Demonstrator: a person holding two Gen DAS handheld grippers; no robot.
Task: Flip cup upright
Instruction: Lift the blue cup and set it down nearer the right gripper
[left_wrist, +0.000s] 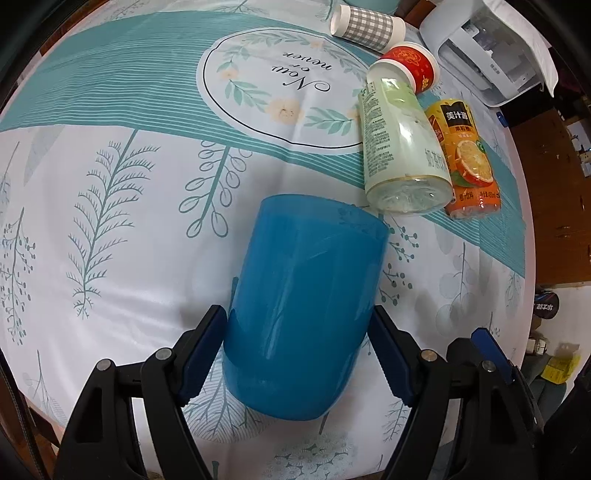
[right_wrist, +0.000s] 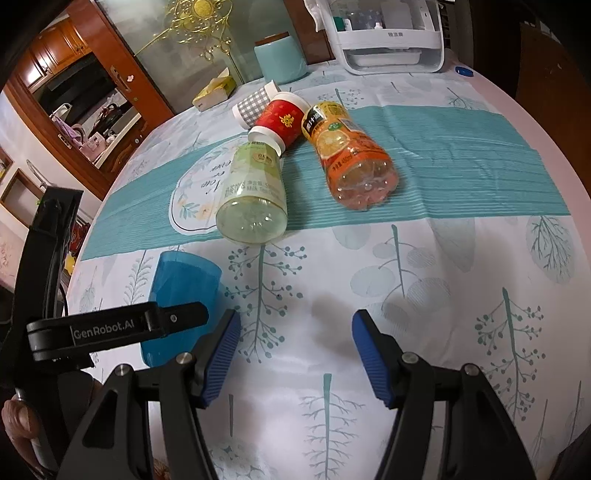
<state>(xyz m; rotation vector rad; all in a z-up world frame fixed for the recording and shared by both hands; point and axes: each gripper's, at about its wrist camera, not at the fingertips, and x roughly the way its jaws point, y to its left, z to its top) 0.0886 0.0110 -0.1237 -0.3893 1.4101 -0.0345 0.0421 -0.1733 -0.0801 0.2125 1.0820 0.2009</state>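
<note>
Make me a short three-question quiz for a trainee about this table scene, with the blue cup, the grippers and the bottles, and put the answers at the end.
1. True or false: the left gripper has its fingers on either side of the blue cup.
2. Multiple choice: what is between the right gripper's fingers? A) the orange juice bottle B) nothing C) the red paper cup
3. Fill in: the green milk tea bottle and the orange juice bottle are both lying on their ____.

Key: 1 true; 2 B; 3 sides.
</note>
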